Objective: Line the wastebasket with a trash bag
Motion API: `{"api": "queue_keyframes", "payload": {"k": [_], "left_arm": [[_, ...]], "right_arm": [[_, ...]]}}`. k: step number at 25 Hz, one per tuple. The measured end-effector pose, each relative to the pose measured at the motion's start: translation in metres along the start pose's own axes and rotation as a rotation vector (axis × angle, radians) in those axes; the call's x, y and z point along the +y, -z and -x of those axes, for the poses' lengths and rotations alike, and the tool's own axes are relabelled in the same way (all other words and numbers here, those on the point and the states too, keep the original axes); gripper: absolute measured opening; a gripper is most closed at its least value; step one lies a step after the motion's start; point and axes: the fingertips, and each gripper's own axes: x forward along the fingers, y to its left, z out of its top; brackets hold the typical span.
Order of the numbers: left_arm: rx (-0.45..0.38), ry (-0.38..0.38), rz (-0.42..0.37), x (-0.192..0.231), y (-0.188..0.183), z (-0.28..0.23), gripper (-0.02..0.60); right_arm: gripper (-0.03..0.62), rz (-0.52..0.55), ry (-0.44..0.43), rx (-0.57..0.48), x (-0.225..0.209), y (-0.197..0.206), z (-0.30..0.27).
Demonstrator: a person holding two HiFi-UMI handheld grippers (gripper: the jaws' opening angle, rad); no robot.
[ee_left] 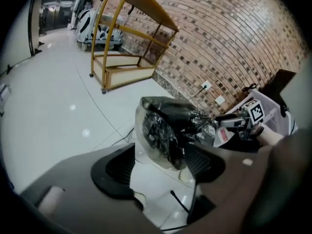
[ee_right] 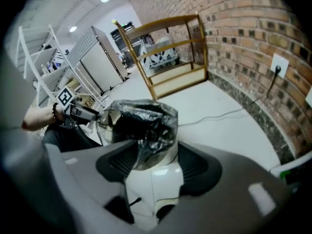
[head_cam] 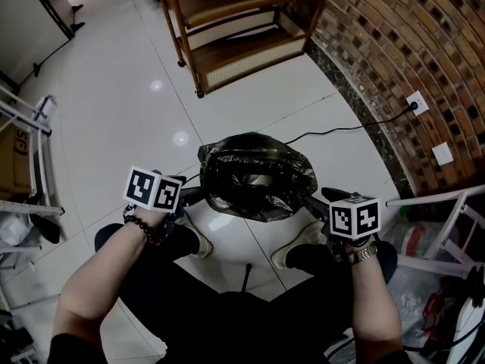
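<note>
A black trash bag [head_cam: 256, 177] is draped over the wastebasket on the white floor, its mouth gaping upward; the basket's body is hidden under it. My left gripper [head_cam: 191, 196] sits at the bag's left edge and my right gripper [head_cam: 318, 201] at its right edge. In the left gripper view the jaws of the left gripper [ee_left: 158, 165] stand wide apart, with the crinkled bag [ee_left: 168, 130] in the gap and not pressed by either pad. The right gripper view shows the right gripper [ee_right: 156, 167] likewise open, the bag [ee_right: 144, 126] hanging between its jaws untouched.
A wooden shelf unit [head_cam: 235, 29] stands behind the basket. A brick wall [head_cam: 409, 51] with a socket and cable [head_cam: 415, 103] runs along the right. A white rack [head_cam: 443, 199] is at right and metal frames [head_cam: 30, 120] at left. The person's shoes [head_cam: 198, 243] flank a black rod [head_cam: 246, 275].
</note>
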Motion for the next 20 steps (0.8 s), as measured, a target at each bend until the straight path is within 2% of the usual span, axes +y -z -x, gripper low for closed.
{"api": "queue_keyframes", "payload": {"k": [3,5,10,14,16,18,20], "left_arm": [[-0.03,-0.02,-0.078,-0.005,-0.023,0.01,0.325],[-0.012,-0.013,-0.118,-0.011,-0.03,0.011,0.328],[0.011,-0.052,-0.204,-0.015,-0.046,-0.007,0.328],[0.095,-0.096,-0.256,-0.004,-0.044,-0.041,0.328],[0.119,-0.11,-0.253,0.005,-0.045,-0.053,0.327],[0.127,-0.115,-0.249,0.011,-0.048,-0.062,0.319],[0.133,-0.112,-0.244,0.015,-0.049,-0.068,0.318]], "right_arm": [[0.261,0.114,0.039,-0.082,-0.008,-0.043,0.002],[0.261,0.196,0.05,-0.081,-0.006,-0.061,-0.008],[0.261,0.371,0.062,-0.012,0.001,-0.076,-0.042],[0.261,0.515,0.08,0.094,0.004,-0.066,-0.068],[0.261,0.536,0.088,0.131,-0.002,-0.063,-0.079],[0.254,0.503,0.083,0.131,-0.008,-0.066,-0.086],[0.179,0.441,0.087,0.099,-0.015,-0.072,-0.09]]}}
